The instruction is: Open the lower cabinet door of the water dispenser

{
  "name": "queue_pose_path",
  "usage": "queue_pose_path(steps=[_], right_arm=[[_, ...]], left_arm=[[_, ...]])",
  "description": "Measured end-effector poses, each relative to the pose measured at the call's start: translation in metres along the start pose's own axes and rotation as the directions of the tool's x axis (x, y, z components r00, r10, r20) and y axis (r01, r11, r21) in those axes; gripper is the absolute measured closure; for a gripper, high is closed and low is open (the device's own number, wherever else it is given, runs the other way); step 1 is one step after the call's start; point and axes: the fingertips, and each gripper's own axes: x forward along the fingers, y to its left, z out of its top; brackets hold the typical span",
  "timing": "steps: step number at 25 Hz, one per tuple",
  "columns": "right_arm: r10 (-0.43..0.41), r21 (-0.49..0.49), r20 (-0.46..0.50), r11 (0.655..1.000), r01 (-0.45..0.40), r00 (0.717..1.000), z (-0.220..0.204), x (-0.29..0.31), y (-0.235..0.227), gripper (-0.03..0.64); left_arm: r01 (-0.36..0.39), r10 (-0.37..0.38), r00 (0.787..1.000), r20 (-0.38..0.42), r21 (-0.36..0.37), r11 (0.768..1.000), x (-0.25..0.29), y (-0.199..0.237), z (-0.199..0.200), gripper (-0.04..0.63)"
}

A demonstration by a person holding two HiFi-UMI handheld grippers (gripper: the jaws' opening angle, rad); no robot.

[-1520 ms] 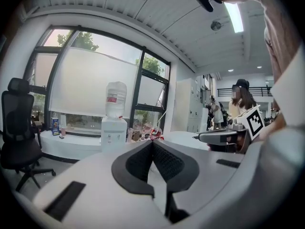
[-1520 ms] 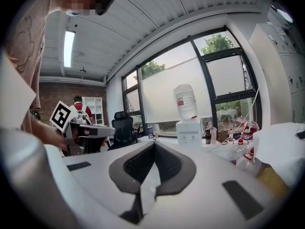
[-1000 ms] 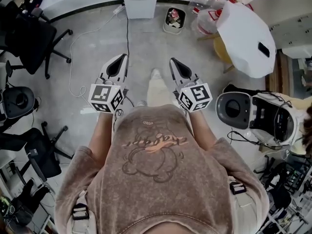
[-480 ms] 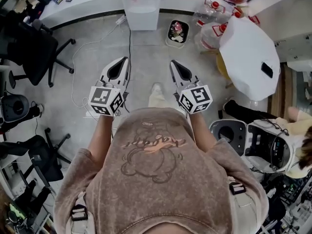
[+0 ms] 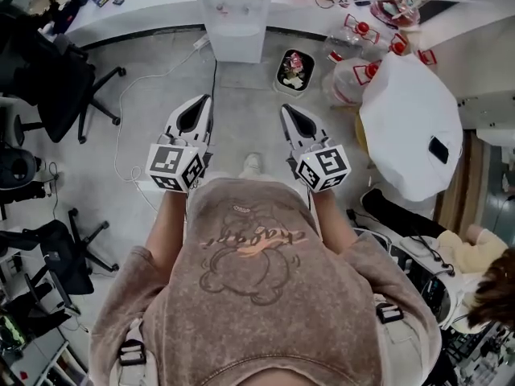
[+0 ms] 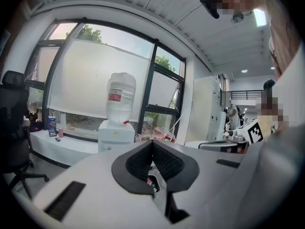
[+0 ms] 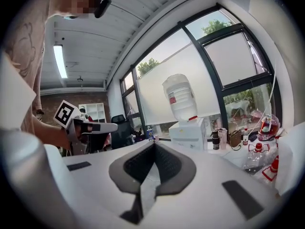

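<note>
The white water dispenser (image 5: 234,16) stands against the curved counter at the top of the head view, a good way ahead of both grippers. Its front face (image 5: 236,45) shows only steeply from above. Both gripper views show the dispenser (image 6: 116,133) (image 7: 188,131) with a clear bottle (image 6: 120,97) (image 7: 180,97) on top; its lower part is hidden behind the jaws. My left gripper (image 5: 196,101) (image 6: 152,142) and right gripper (image 5: 287,108) (image 7: 154,144) are held side by side in the air, both shut and holding nothing.
Black office chairs (image 5: 56,67) stand at the left. A cable (image 5: 129,79) trails over the floor from the dispenser. A small bin (image 5: 291,69), plastic bottles (image 5: 354,72) and a large white cover (image 5: 410,119) lie to the right. Another person (image 5: 479,292) is at the lower right.
The person has walked toward the counter, so the dispenser has come further into the head view and nearer. Both grippers stay shut and side by side.
</note>
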Motion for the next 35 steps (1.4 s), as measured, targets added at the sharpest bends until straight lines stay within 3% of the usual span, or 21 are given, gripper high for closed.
queue_pose_path(steps=[13,35], right_arm=[[-0.002,-0.02,-0.033,1.0,0.002,0.999,0.008,0.045,-0.036,0.611],[-0.038,0.017,-0.069,0.999,0.04,0.997,0.008,0.191,-0.084,0.611]], left_arm=[[-0.011,0.011,1.0,0.017,-0.022,1.0,0.048,0.028,0.014,0.583],[0.074,-0.075,0.996,-0.04,-0.013,0.997,0.154,0.145,0.019,0.583]])
